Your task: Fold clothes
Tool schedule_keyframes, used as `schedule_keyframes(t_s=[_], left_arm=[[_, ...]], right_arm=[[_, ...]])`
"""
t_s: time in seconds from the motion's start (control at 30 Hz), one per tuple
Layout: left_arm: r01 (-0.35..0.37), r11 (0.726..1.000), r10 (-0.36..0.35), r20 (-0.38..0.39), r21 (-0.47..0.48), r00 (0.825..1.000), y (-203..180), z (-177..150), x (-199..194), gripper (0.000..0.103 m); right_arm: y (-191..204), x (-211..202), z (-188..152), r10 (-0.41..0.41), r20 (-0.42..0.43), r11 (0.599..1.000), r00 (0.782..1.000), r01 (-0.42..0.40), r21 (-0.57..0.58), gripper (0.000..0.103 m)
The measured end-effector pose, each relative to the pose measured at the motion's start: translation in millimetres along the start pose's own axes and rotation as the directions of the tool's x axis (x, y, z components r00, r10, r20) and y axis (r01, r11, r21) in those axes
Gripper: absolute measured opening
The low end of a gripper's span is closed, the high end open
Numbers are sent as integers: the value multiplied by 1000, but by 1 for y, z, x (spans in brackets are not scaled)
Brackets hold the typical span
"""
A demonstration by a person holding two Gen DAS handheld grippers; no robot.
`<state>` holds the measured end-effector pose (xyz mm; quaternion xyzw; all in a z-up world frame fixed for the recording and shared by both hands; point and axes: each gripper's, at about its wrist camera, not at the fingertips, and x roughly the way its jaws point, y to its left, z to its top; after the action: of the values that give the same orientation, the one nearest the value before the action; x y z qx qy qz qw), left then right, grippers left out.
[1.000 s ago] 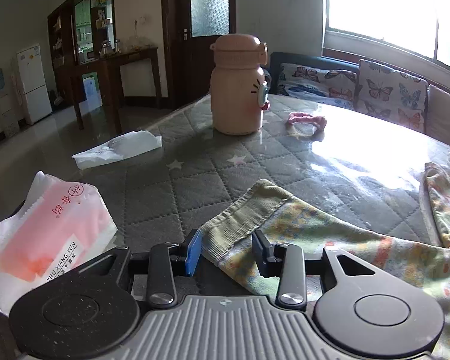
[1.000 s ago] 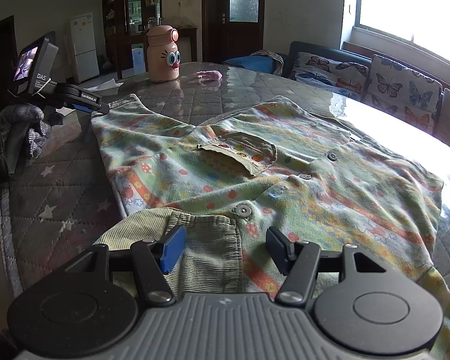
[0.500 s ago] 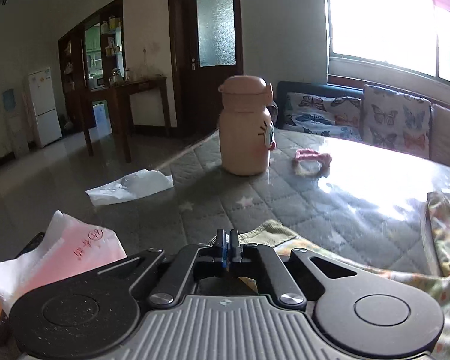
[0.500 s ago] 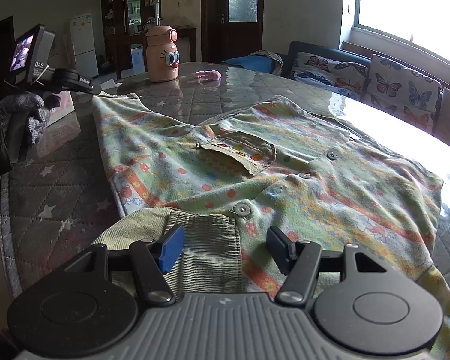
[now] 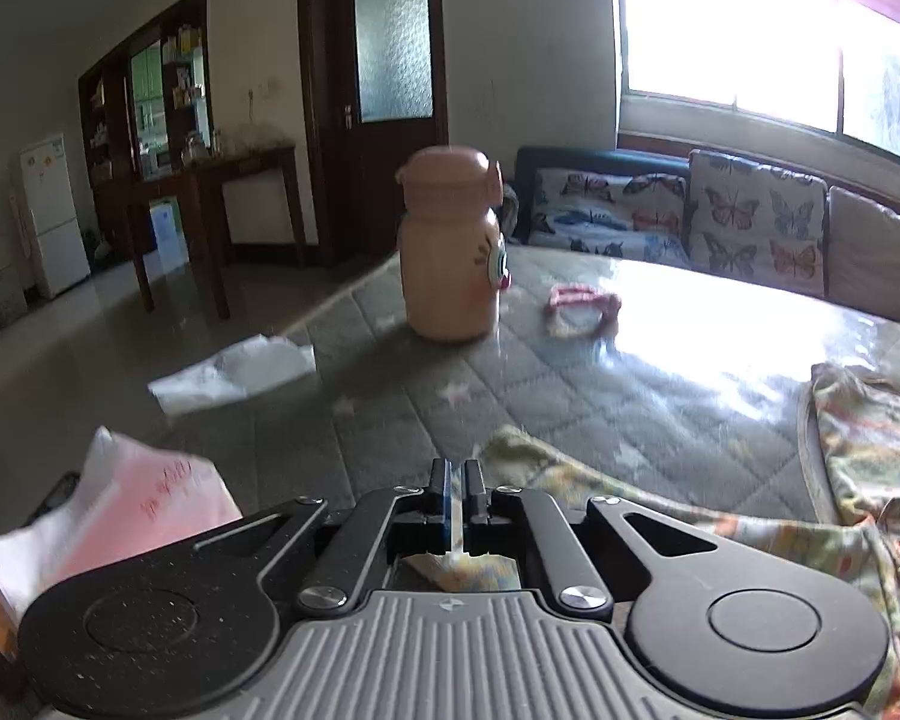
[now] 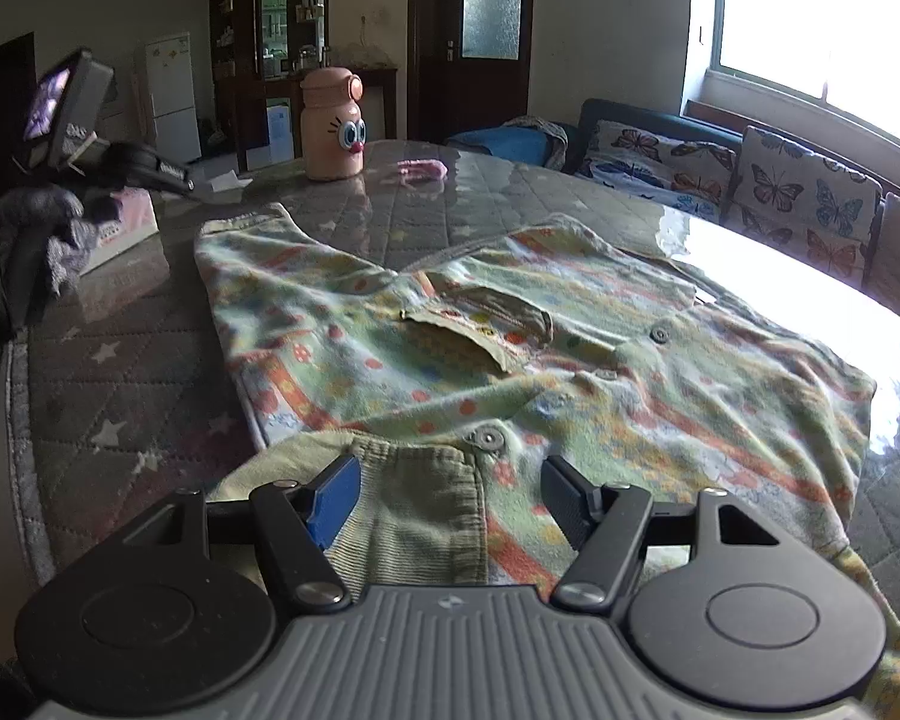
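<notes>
A child's green patterned shirt (image 6: 570, 354) lies spread on the quilted table, buttons and pocket up. My right gripper (image 6: 450, 498) is open, its fingers either side of the shirt's ribbed cuff (image 6: 414, 504) at the near edge. My left gripper (image 5: 457, 480) is shut on a corner of the shirt (image 5: 660, 510), and a bit of cloth shows between the jaws. In the right wrist view the left gripper (image 6: 168, 171) sits at the far left, above the table's edge beyond the shirt's far corner.
A peach bottle with a cartoon face (image 6: 332, 126) and a pink hair tie (image 6: 420, 168) stand at the far end of the table (image 6: 120, 372). A pink tissue pack (image 5: 144, 510) and white paper (image 5: 234, 372) lie near the left edge. A butterfly-cushioned sofa (image 6: 798, 204) lines the right.
My left gripper has closed on the shirt's corner and lifted up and away toward the left. The right gripper has stayed open over the cuff.
</notes>
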<state>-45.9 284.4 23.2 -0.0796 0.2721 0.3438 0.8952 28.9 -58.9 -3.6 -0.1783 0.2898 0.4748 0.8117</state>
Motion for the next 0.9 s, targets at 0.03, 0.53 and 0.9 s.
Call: schedule_keyframes(t_s=[0.03,0.53,0.9], left_arm=[[-4,1000,4,-7,-3,1000,0,-2,1,6],[-20,995,11,-90,-98,996,18,-18,24,30],[2,991,-15,-94,-133,995,14,-17,29,10]], right_arm=[[1,-1,1,1,4,1000,1000,-1,-2,68],[9,1,-6,10,-23,1000,1000,-10,-8,69],[8,-9,-7,6,-10,1000,1000,-6,9,69]])
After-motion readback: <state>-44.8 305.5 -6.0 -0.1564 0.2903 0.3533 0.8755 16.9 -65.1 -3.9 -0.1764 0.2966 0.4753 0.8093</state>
